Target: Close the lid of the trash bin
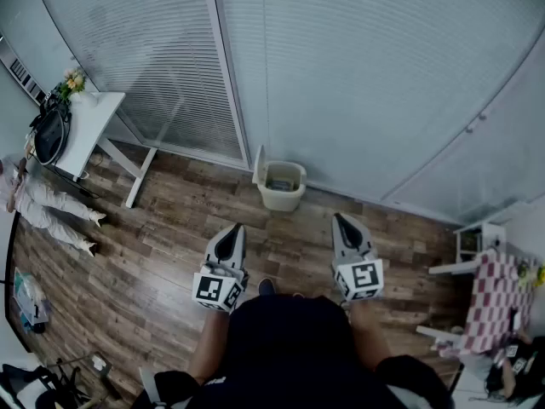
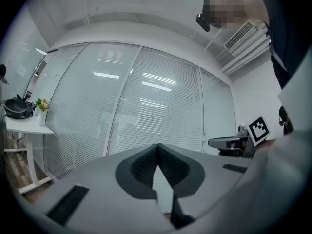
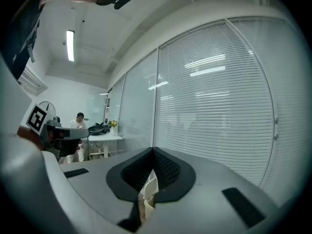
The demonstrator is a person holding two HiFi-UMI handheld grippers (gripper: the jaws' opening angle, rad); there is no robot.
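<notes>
A beige trash bin (image 1: 281,187) stands on the wooden floor against the glass wall, its lid (image 1: 259,166) raised upright at its left side. My left gripper (image 1: 232,239) and right gripper (image 1: 345,227) hover side by side short of the bin, both pointing toward it. The left gripper (image 2: 157,146) has its jaws together with nothing between them. The right gripper (image 3: 153,150) is also shut and empty. Through the slot below its tips I see the bin's pale lid (image 3: 148,191). Each gripper shows at the edge of the other's view.
Glass walls with blinds (image 1: 358,75) run behind the bin. A white table (image 1: 92,126) with flowers and a black bag stands at left, with a person (image 1: 38,201) beside it. A checkered table (image 1: 494,301) and white shelf (image 1: 473,241) are at right.
</notes>
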